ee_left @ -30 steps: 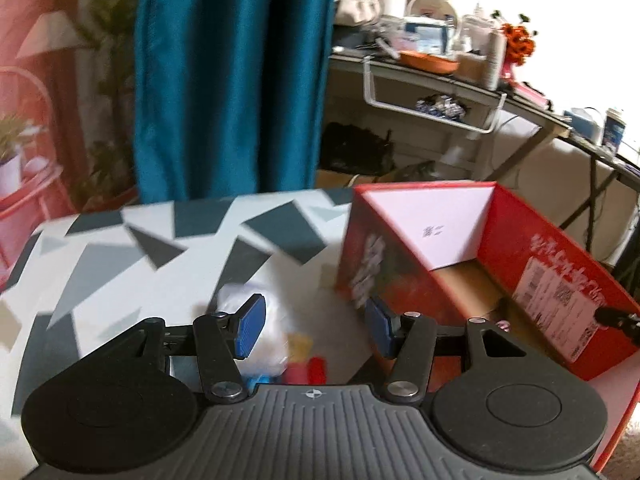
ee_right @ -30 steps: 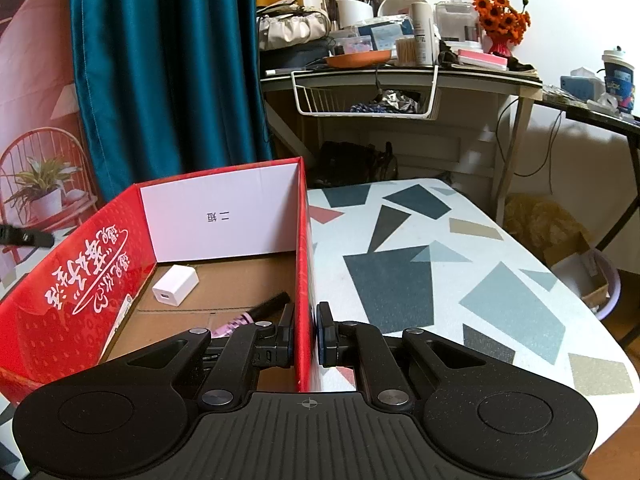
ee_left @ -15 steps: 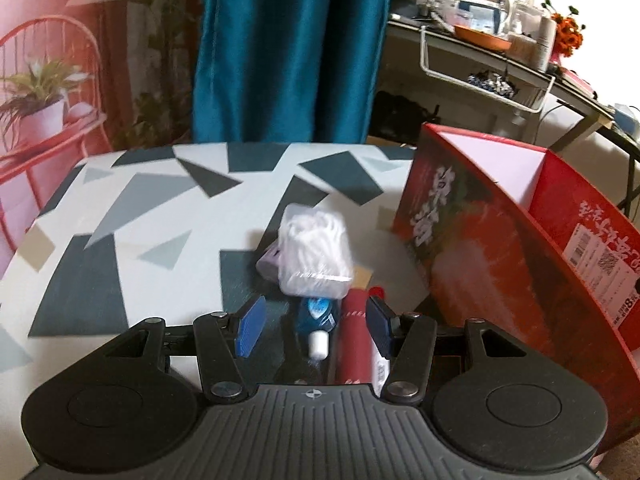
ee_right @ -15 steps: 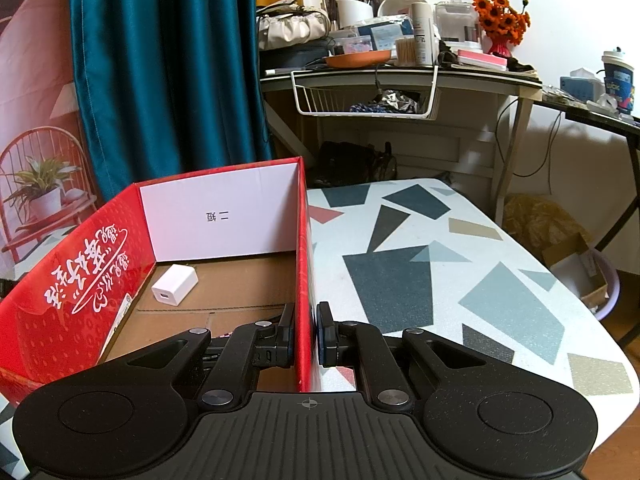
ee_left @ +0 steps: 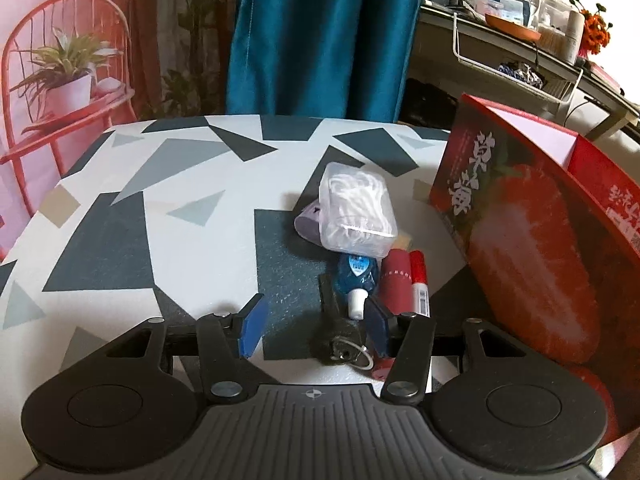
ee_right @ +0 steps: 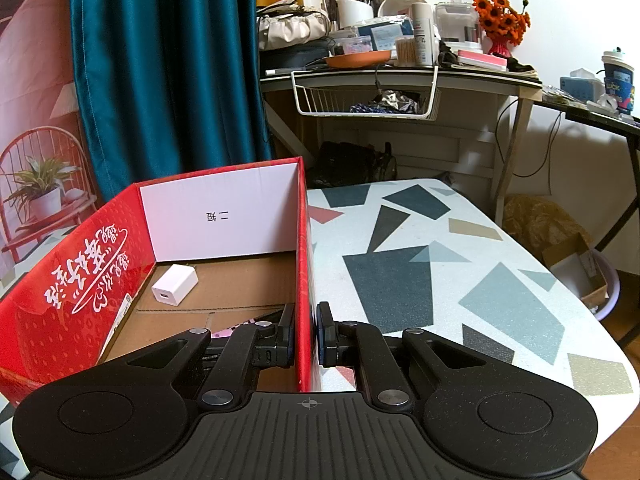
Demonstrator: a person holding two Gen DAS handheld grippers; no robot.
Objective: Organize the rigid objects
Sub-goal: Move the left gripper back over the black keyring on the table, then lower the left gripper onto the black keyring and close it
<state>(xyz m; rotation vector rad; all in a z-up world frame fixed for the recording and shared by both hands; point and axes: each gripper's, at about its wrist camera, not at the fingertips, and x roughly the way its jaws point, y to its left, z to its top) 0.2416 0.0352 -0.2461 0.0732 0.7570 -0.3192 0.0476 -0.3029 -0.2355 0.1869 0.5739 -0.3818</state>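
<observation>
The red box is sitting on the bench, its right wall pinched by the right hand-held gripper. The left hand-held gripper, jaws spread and empty, has swung from the box down over the clutter: floss tub, correction tape, red tubes. A dark keyed object near the fingers is hard to identify.

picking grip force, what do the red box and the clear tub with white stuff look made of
Red box: corrugated cardboard, seemingly; bare brown floor with fold seams, glossy printed red outside, plain white end panel. The right gripper pinches its thin wall.

Clear tub: likely thin rigid plastic, translucent and slightly glossy with rounded corners; the white contents show through but cannot be identified.
</observation>
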